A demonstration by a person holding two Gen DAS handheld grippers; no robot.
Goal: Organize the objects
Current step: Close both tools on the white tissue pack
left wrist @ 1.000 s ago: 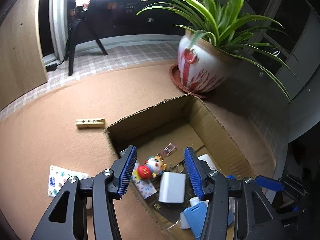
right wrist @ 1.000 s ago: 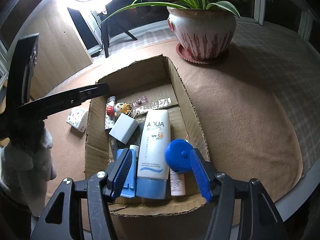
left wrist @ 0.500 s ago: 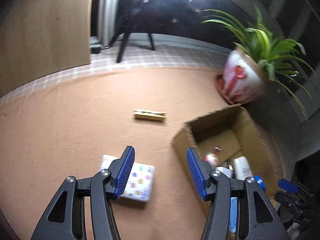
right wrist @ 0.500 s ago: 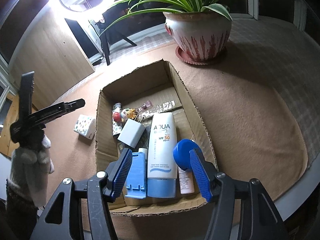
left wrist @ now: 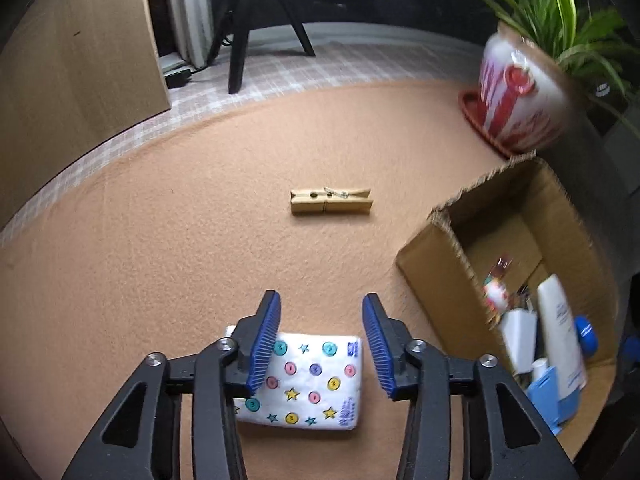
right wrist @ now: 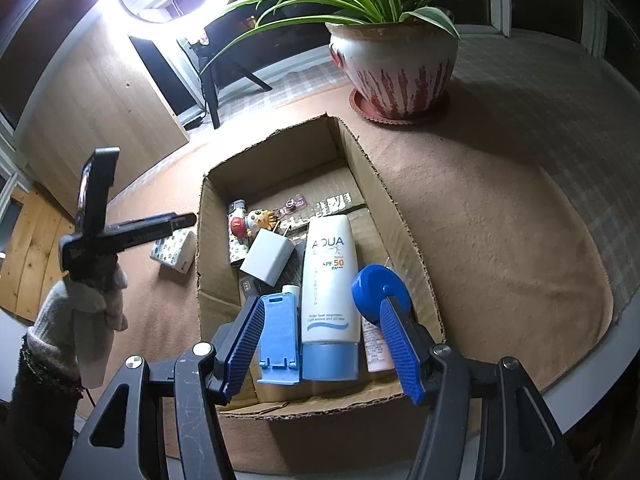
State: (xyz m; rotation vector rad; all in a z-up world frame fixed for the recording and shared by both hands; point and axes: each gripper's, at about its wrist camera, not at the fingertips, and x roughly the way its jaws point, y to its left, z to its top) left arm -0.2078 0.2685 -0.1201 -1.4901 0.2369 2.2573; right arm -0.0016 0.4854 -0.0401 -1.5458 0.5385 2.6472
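Left claw [left wrist: 320,344] hung over the button-print tissue pack [left wrist: 310,380] on the bench [left wrist: 160,240], jaws closing, pack between them, pads not yet pressing it. Right claw [right wrist: 320,344] stood apart and empty above the cardboard box [right wrist: 372,184] holding the sunscreen tube [right wrist: 330,280]. Wooden clothespin [left wrist: 331,201] lay apart, beyond the pack.

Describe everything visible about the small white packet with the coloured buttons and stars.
The packet is a soft, pillow-like white pack, seemingly plastic-wrapped, printed with coloured button circles and stars, with small blue print along one edge. It lies flat on the tan felt mat, outside the cardboard box and apart from it and the wooden clothespin. The left gripper hangs right over it, jaws closing around it, pads not visibly pressing. The right wrist view shows it beside the box's left wall.
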